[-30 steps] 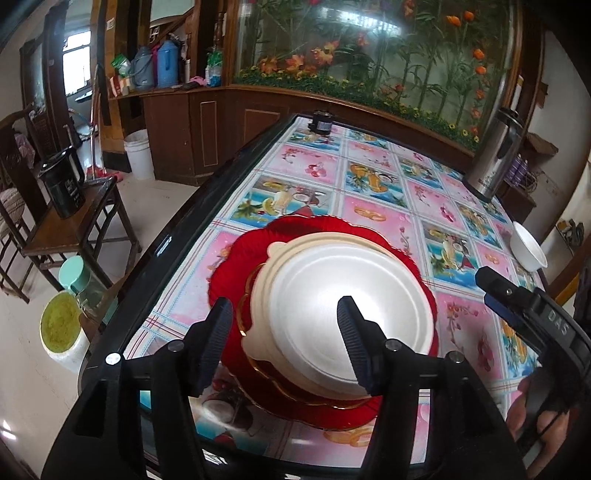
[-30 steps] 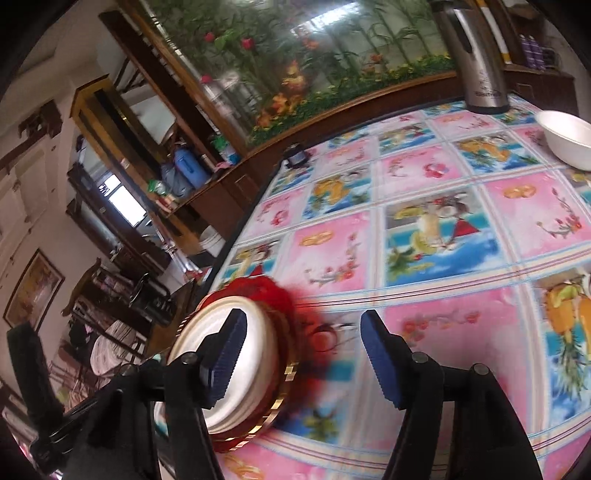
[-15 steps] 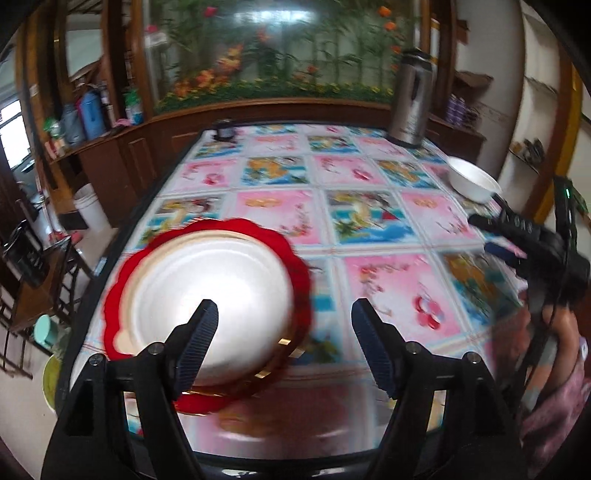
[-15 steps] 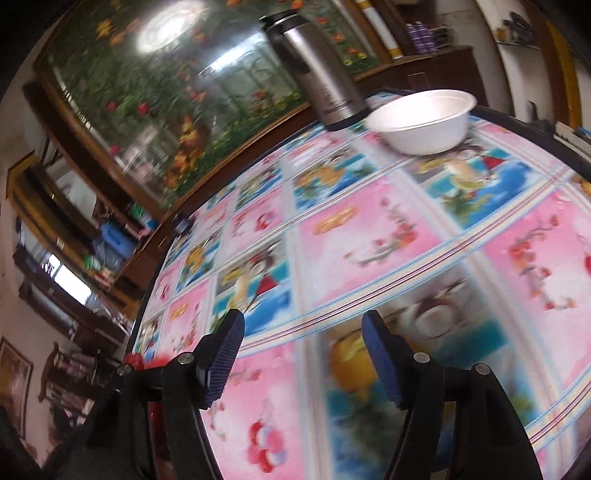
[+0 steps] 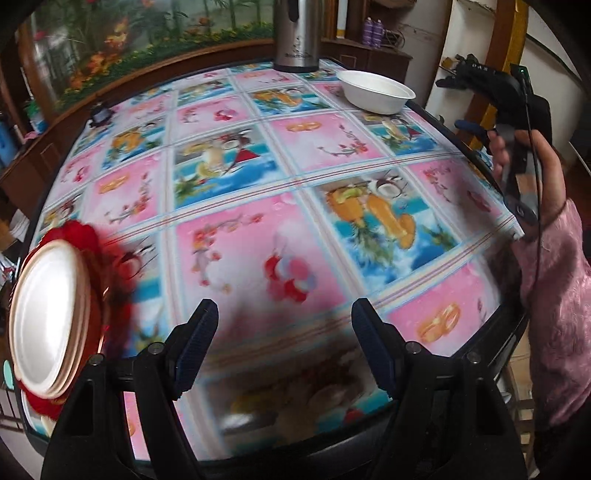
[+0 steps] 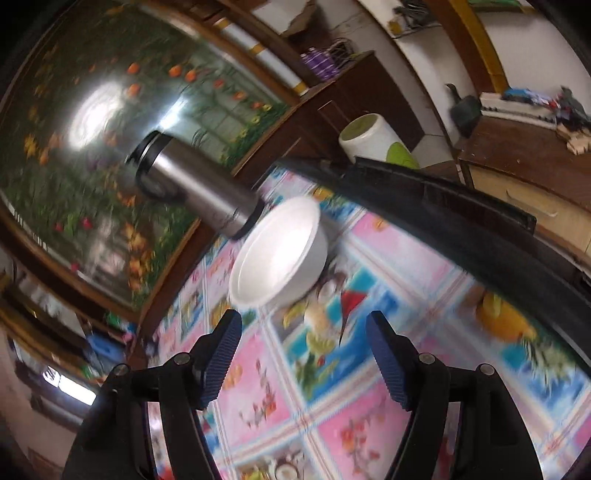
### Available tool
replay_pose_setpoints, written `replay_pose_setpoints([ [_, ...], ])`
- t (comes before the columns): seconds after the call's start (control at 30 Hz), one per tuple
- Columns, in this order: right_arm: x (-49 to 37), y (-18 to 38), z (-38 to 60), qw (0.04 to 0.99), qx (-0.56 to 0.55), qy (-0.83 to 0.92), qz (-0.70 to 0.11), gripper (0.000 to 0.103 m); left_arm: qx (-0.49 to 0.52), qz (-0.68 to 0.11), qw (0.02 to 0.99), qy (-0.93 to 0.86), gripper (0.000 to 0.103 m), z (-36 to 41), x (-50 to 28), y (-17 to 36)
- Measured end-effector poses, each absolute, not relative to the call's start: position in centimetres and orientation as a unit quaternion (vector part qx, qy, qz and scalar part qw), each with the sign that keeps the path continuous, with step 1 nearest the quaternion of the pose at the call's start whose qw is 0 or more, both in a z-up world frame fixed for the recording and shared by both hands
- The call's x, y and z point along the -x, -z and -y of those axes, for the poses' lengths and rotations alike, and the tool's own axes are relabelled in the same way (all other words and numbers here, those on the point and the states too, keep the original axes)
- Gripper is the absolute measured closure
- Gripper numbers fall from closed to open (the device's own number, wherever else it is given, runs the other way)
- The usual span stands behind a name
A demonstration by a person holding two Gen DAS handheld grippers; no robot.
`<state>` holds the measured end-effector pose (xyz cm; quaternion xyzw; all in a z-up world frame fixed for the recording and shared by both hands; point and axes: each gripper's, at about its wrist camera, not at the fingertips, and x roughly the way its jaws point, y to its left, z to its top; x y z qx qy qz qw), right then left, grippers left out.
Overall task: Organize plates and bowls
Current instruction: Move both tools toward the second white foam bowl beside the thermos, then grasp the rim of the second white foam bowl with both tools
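A stack of white plates on a red scalloped plate (image 5: 48, 321) sits at the near left of the table, well left of my left gripper (image 5: 284, 332). That gripper is open over bare tablecloth, with nothing between its fingers. A white bowl (image 5: 376, 90) stands at the far right of the table beside a steel flask. In the right wrist view the white bowl (image 6: 280, 254) lies just ahead of my right gripper (image 6: 304, 343). Its jaws are opening and nothing is between them. A hand in a pink sleeve holds the right gripper (image 5: 458, 105) past the table's right edge.
The steel flask (image 5: 295, 33) stands at the back of the table, close behind the bowl. A small dark object (image 5: 99, 114) sits at the far left. The table's black rim (image 6: 443, 206) runs right of the bowl, with a white-and-green canister (image 6: 376, 140) beyond it.
Both grippers have swung right across the table. The plate stack went from the middle of the left wrist view to its left edge. The bowl now fills the right wrist view. Both jaws stand wider.
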<state>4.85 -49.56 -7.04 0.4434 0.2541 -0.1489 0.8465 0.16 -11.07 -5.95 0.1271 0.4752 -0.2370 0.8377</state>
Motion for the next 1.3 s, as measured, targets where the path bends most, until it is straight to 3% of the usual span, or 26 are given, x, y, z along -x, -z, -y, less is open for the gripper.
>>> replay_pose_setpoints([
  [0.2,-9.0,7.4,54.6,0.817,-0.518,0.14,-0.211,0.03,-0.116,-0.496,0.83,0.226,0.029,15.2,-4.2,4.4],
  [0.4,-12.6,11.5,56.3,0.775,-0.59,0.116,-0.196,0.03,-0.113,-0.519,0.821,0.211,0.029,17.8,-9.2,3.1],
  [0.77,-12.1,15.4,57.5,0.728,-0.66,0.053,-0.178,0.032,-0.07,-0.52,0.831,0.184,0.029,28.6,-21.9,1.4],
  [1.07,-12.6,14.4,56.6,0.746,-0.631,0.067,-0.201,0.056,-0.035,-0.557,0.814,0.16,0.029,34.2,-26.3,5.0],
  [1.2,-12.7,14.4,56.3,0.747,-0.625,0.074,-0.213,0.06,-0.01,-0.565,0.81,0.16,0.029,34.6,-27.1,6.1],
  [1.3,-12.6,14.6,56.3,0.746,-0.623,0.089,-0.217,0.074,-0.002,-0.574,0.802,0.167,0.029,35.1,-27.3,6.9],
])
